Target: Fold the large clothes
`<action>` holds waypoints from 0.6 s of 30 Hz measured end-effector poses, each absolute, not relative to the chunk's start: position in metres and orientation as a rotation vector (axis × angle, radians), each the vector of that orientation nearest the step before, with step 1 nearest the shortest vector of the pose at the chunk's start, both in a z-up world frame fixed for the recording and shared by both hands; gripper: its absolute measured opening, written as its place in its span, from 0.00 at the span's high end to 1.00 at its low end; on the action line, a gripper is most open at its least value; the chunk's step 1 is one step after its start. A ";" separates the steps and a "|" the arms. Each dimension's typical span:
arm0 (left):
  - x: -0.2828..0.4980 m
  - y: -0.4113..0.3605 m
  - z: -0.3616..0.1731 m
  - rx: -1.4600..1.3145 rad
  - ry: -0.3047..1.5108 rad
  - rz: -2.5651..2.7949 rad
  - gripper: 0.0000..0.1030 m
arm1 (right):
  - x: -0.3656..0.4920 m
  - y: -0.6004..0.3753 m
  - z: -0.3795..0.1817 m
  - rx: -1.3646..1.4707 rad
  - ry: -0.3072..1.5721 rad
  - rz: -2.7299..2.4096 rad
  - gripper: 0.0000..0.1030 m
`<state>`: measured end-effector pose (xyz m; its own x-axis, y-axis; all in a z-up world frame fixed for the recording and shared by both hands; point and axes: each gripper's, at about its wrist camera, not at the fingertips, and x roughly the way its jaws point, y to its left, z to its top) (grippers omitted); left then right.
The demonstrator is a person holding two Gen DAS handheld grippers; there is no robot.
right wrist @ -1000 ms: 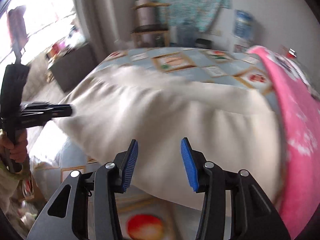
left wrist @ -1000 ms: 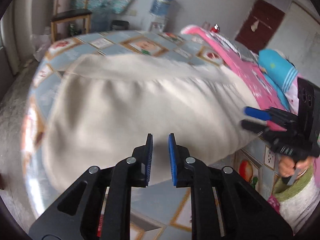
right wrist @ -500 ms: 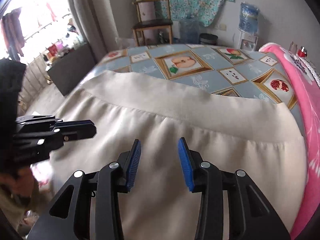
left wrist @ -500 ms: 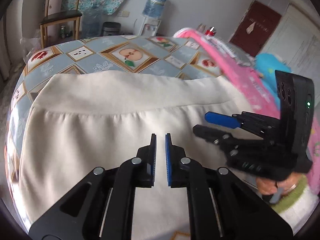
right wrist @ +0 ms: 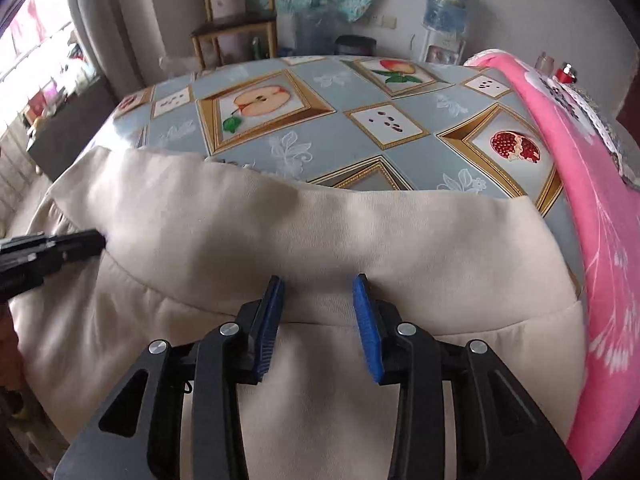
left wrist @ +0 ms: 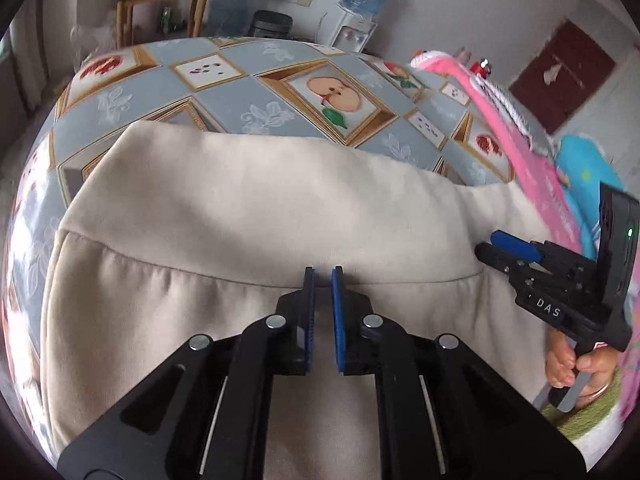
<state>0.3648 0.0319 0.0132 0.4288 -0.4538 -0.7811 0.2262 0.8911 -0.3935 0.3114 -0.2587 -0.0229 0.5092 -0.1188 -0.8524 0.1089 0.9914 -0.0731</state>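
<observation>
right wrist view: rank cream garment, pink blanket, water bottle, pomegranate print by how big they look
1. cream garment, filling the foreground
2. pink blanket, along the right edge
3. water bottle and pomegranate print look about alike; the bottle stands far back, so no ranking.

cream garment near edge cut off
</observation>
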 end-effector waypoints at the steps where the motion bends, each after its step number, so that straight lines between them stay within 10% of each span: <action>1: 0.359 0.042 0.023 -0.230 1.027 -0.408 0.91 | 0.305 -0.263 -0.016 -0.028 1.009 -0.165 0.66; 18: 0.228 0.123 0.048 -0.160 0.900 -0.363 0.82 | 0.156 -0.303 0.002 0.116 0.900 -0.237 0.64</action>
